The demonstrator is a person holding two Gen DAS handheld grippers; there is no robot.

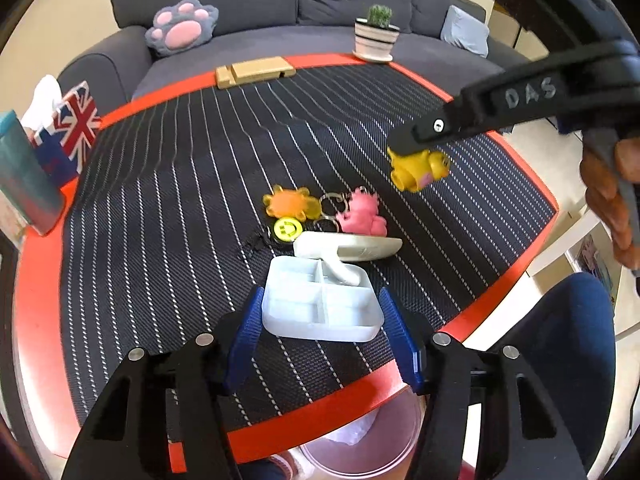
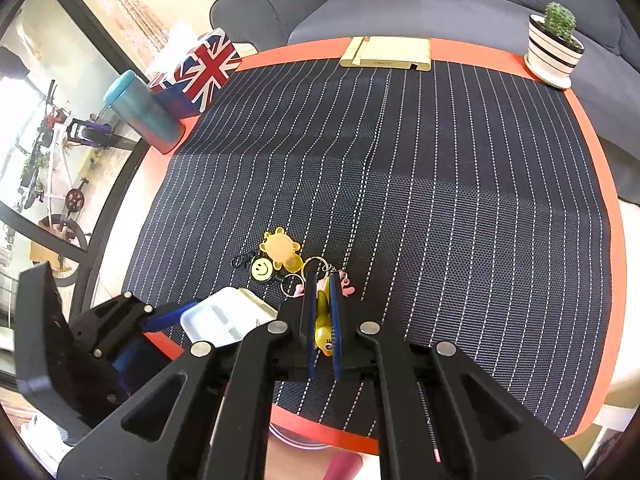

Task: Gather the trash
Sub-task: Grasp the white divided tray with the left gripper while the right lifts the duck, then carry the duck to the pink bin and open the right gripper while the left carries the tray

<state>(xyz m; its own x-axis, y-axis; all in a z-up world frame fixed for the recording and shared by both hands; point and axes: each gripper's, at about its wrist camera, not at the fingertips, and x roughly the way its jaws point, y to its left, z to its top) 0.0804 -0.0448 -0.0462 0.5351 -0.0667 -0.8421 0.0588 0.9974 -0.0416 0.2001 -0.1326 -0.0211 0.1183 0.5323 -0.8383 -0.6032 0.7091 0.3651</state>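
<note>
My right gripper is shut on a yellow duck toy and holds it above the mat; it also shows in the left wrist view. My left gripper is open around a white divided tray, its fingers on either side, near the table's front edge. The tray's lid lies open behind it. An orange turtle charm, a yellow smiley badge and a pink toy on key rings lie just beyond the tray.
A striped dark mat covers the red table. A wooden stand, a cactus pot, a Union Jack box and a teal cup stand along the far and left edges. A clear bin sits below the front edge.
</note>
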